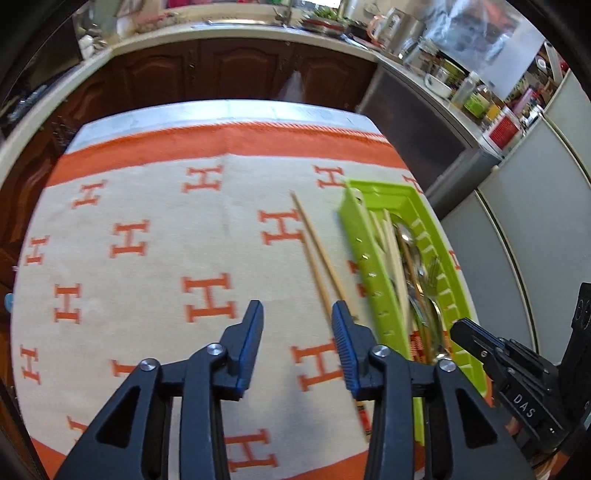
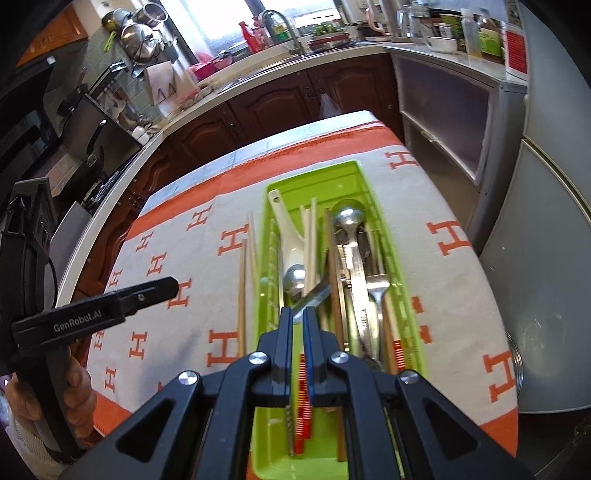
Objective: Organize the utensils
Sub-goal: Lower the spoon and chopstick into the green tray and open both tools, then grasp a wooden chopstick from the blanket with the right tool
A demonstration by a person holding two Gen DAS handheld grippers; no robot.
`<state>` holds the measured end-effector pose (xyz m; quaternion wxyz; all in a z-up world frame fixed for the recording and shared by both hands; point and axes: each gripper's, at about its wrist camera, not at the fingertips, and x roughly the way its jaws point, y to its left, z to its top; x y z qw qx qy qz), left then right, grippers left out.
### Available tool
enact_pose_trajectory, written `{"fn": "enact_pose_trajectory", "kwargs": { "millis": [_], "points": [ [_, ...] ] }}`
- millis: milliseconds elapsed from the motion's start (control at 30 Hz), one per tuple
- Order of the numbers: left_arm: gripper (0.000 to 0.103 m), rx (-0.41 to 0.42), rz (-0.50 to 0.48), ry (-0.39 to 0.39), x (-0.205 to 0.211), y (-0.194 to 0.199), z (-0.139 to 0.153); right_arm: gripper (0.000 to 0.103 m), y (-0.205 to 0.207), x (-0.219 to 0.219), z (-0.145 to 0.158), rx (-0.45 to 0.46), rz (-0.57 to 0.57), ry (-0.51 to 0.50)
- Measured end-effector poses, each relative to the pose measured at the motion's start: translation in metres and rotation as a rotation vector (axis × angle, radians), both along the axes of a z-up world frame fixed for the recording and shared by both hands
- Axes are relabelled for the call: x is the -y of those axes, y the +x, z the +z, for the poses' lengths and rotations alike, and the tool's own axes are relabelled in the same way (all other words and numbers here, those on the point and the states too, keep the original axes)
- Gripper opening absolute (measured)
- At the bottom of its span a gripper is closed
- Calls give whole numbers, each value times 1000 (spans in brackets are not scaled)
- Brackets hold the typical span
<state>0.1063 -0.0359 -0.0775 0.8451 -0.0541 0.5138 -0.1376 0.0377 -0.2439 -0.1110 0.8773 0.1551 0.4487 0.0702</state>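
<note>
Two chopsticks (image 1: 317, 258) lie on the table (image 1: 147, 206), just left of the tray (image 1: 373, 280) holding cutlery (image 2: 354, 273).

Table w/ cloth (image 1: 147, 266): chopsticks (image 1: 317, 254), tray (image 1: 373, 280)

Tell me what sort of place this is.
Most likely a home kitchen: dark wooden cabinets under a pale countertop, a curved metal sink tap by the window, and steel pots stacked near the stove.
</note>
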Motion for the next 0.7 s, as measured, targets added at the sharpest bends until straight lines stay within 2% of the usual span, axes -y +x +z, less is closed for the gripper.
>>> {"fn": "enact_pose_trajectory", "kwargs": {
  "millis": [33, 100, 200, 367, 600, 667, 700],
  "points": [
    [50, 14, 13, 4, -7, -2, 3, 5, 2, -6, 2, -1, 16, 1],
    [54, 53, 41, 18, -23, -7, 10, 5, 4, -16, 4, -1, 44, 0],
    [57, 104, 59, 54, -37, -14, 16, 5, 8, -34, 8, 2, 81, -7],
    [68, 159, 67, 132, -49, -25, 14, 5, 16, -64, 1, -37, 129, -27],
    [69, 126, 71, 146, -66, -32, -7, 6, 24, -93, -25, -138, 141, -100],
    [70, 116, 79, 137, -72, -33, -11, 9, 28, -98, -32, -170, 123, -123],
    [71, 112, 82, 133, -74, -33, -13, 14, 29, -100, -34, -181, 113, -133]
  ]
}}
